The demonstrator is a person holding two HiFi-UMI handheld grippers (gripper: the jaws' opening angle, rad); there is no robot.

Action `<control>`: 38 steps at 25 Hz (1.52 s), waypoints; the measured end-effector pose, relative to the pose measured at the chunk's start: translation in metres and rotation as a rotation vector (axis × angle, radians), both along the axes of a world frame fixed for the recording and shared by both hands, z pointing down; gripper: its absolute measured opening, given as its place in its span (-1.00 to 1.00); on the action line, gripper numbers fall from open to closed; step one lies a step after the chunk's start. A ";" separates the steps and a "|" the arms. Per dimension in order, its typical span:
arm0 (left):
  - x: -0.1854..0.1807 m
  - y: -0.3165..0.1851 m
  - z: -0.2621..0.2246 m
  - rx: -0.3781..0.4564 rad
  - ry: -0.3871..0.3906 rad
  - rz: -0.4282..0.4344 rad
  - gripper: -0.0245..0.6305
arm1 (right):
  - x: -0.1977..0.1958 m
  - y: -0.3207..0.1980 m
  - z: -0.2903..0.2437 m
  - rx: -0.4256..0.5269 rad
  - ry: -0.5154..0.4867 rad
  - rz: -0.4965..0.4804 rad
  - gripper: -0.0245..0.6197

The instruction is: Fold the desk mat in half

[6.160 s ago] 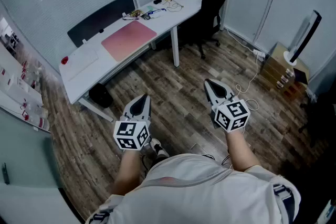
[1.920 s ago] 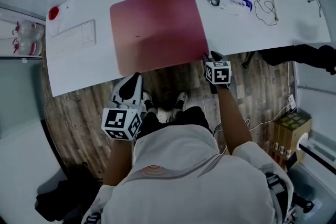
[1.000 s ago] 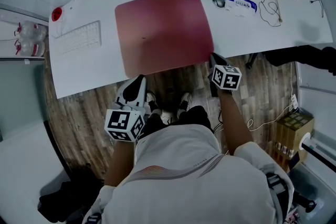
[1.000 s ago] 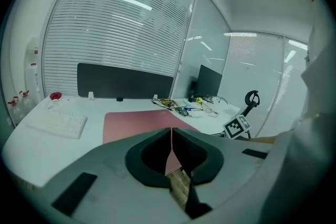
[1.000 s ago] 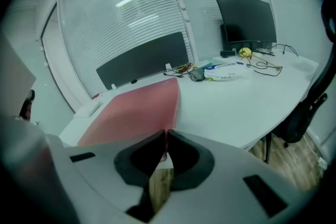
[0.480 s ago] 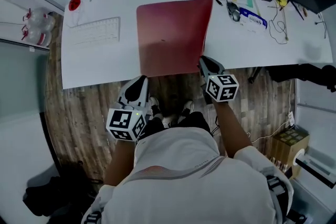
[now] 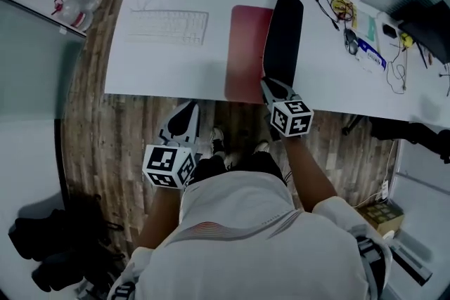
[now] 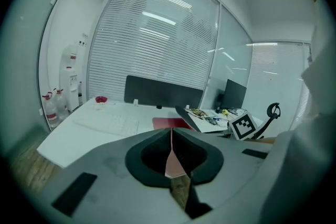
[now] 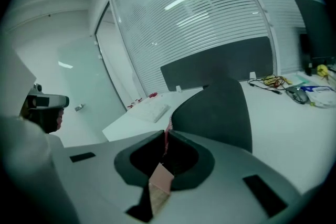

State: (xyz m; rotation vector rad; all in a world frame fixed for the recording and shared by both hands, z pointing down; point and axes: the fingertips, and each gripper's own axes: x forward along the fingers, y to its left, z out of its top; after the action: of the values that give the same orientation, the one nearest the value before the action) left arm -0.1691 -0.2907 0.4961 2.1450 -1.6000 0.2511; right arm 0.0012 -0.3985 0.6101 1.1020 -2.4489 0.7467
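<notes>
The right hand-held gripper (image 7: 267,84) is clenching the near right corner of the desk mat (image 7: 244,46). The mat's right half is standing raised, showing a black underside. Its pink left half is lying flat on the white surface (image 7: 169,70) beside the keyboard (image 7: 169,26). The left hand-held gripper (image 7: 188,109) is hanging clenched, empty.

I am pinching the desk mat (image 9: 215,113) by its edge in the right gripper (image 9: 166,136); its dark underside is arching above the white desk (image 9: 294,128).
</notes>
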 end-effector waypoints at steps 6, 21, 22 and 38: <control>-0.029 0.010 0.004 -0.007 0.008 -0.034 -0.86 | -0.063 0.018 0.039 -0.072 0.048 -0.110 -0.69; -0.039 0.013 -0.006 0.031 0.020 0.009 -0.86 | -0.081 0.027 0.001 0.029 0.049 -0.166 -0.60; -0.033 0.008 -0.010 0.044 0.023 0.024 -0.86 | -0.072 0.023 -0.018 0.067 0.038 -0.146 -0.63; 0.082 -0.073 -0.107 0.291 0.045 0.261 -0.86 | 0.136 0.020 -0.258 0.537 -0.033 0.281 -0.76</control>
State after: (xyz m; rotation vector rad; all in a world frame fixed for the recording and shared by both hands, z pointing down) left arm -0.0876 -0.3636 0.3895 2.5645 -1.4003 0.0506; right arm 0.1377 -0.3784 0.3525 1.6607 -2.6270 0.1670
